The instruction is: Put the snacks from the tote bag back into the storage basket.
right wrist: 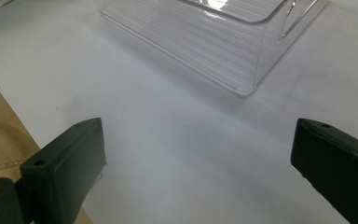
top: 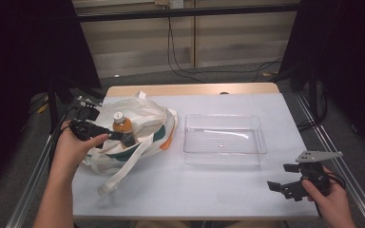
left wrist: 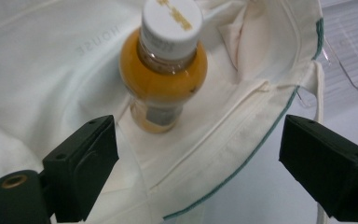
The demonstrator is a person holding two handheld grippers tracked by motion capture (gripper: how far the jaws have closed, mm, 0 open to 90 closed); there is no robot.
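From the high view I see the whole tabletop (top: 180,190): my left gripper (top: 119,136) reaches into the cloth bag (top: 142,118) near the left edge, where a bottle (top: 123,129) of orange drink stands with its white cap up. The clear plastic tray (top: 224,139) sits at the middle of the tabletop, and my right gripper (top: 281,179) hovers by the right front corner, well apart from both.

My left gripper view adds the close detail: the bottle (left wrist: 165,74) lies inside the bag (left wrist: 51,70), ahead of my 2 jaws and nearer the left one. The jaws stand wide apart, with bag cloth below them, its green-trimmed rim running between them, and nothing gripped. A corner of the tray (left wrist: 354,46) peeks in at the upper right.

My right gripper view shows the tray (right wrist: 223,42) ahead, over bare tabletop (right wrist: 191,154). Its jaws are also spread wide and hold nothing.
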